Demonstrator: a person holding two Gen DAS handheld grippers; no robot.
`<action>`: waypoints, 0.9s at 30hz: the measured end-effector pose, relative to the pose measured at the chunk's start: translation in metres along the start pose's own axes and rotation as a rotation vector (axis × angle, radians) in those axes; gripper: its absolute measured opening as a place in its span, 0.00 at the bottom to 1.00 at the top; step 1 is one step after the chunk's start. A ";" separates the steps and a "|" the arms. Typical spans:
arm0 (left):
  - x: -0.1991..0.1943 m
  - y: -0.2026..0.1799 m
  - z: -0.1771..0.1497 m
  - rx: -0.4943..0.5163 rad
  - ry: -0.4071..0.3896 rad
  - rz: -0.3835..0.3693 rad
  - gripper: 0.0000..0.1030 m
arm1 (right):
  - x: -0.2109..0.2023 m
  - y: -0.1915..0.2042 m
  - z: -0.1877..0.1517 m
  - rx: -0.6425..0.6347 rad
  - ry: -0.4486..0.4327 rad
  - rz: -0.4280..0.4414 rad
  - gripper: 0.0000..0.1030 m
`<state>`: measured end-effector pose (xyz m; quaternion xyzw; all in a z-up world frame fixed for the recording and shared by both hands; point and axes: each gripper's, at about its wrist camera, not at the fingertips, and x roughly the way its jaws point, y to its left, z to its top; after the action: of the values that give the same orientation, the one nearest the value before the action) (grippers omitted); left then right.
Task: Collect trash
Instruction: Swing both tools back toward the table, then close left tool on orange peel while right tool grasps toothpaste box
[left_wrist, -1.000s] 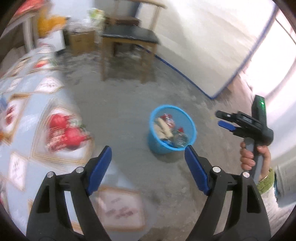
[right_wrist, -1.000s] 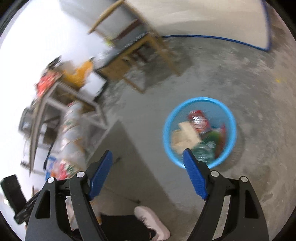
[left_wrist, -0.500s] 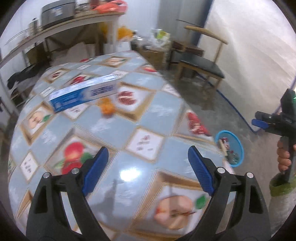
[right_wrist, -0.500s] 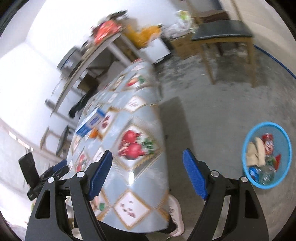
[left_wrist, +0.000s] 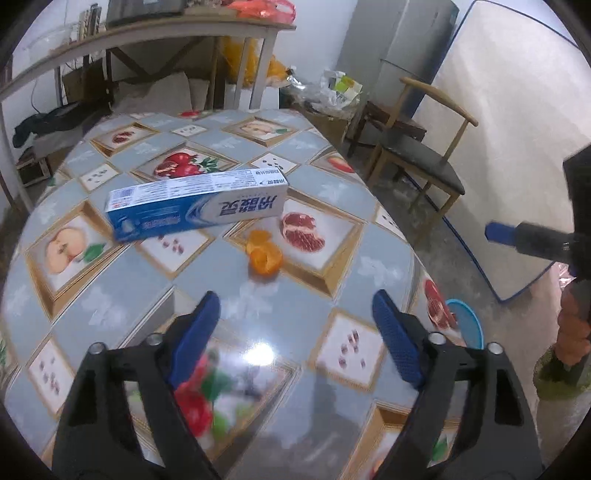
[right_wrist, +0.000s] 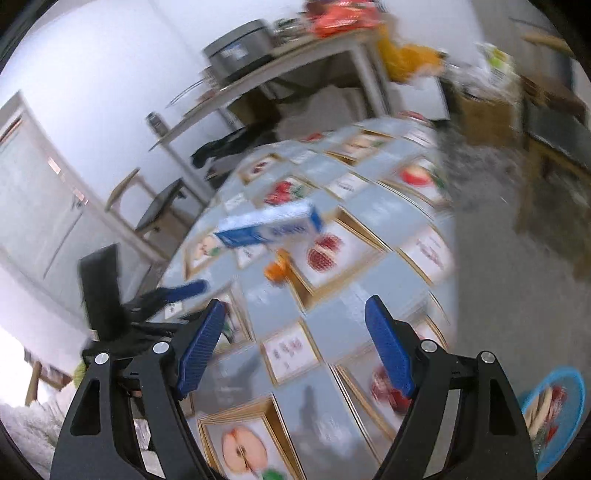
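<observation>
Both the left gripper (left_wrist: 295, 325) and right gripper (right_wrist: 295, 332) hang open and empty above the desk (left_wrist: 110, 302). The left's jaws have just been closing slightly. A box (left_wrist: 195, 203) lies beside orange peel (left_wrist: 264, 254); the bin (right_wrist: 554, 413) stands on the floor.

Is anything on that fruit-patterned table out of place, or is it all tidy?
Two things look like leftovers. A piece of orange peel lies loose near the middle of the table, and a long blue and white toothpaste box lies on its side just behind it. Nothing looks spilled or broken.
</observation>
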<state>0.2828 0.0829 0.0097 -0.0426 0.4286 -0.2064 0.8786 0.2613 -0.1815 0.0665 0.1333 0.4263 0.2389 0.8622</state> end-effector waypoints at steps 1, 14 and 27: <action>0.008 0.002 0.005 -0.007 0.014 -0.010 0.71 | 0.012 0.008 0.013 -0.034 0.013 0.012 0.74; 0.078 0.040 0.022 -0.185 0.143 -0.024 0.36 | 0.160 0.060 0.124 -0.328 0.180 -0.009 0.76; 0.084 0.049 0.015 -0.215 0.142 -0.088 0.10 | 0.228 0.035 0.151 -0.282 0.270 -0.003 0.77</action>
<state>0.3561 0.0930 -0.0550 -0.1405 0.5072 -0.2001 0.8264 0.4901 -0.0363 0.0193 -0.0228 0.5008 0.3107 0.8076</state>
